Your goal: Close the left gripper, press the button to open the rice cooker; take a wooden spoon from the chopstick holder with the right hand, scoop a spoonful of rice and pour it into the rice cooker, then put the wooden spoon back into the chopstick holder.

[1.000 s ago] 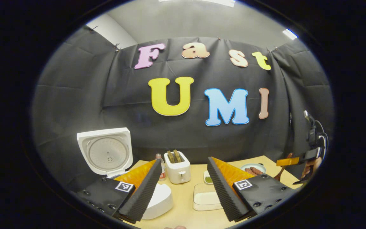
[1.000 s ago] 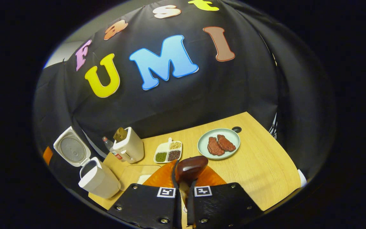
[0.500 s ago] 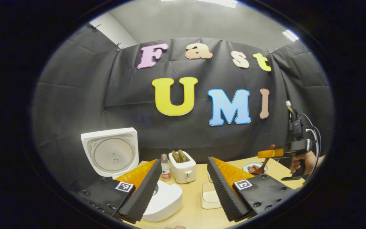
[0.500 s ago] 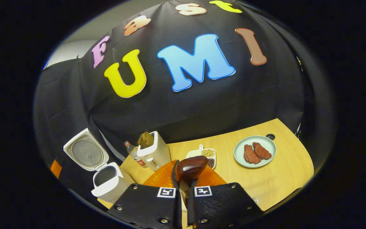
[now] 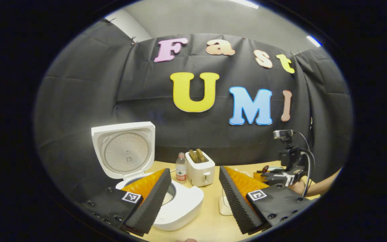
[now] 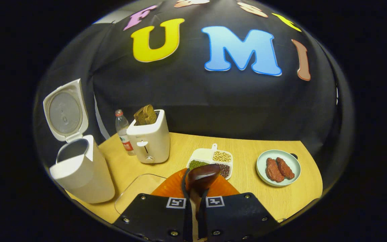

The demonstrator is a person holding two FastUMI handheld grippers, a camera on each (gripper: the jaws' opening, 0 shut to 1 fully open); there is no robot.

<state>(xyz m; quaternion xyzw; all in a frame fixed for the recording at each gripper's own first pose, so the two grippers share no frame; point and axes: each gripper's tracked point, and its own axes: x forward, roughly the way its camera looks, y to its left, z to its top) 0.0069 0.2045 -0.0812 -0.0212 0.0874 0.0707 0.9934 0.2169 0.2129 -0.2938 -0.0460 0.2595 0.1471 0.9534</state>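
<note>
Both fingers of your right gripper (image 6: 193, 201) clamp the wooden spoon (image 6: 202, 175), bowl forward for scooping; your left gripper (image 5: 193, 198) hangs spread by the rice cooker (image 5: 176, 205), lid up to receive rice.

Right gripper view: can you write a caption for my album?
Right gripper holds a wooden spoon above the table, open rice cooker at left.

Wooden spoon (image 6: 201, 176): handle hidden between the right gripper's (image 6: 195, 198) fingers. Clear-lidded container (image 6: 139, 188): near end covered by that gripper. Rice cooker (image 5: 180, 205): inner pot largely masked by a left gripper (image 5: 193, 198) finger. Bottle (image 5: 181, 168): label too small to tell.
</note>
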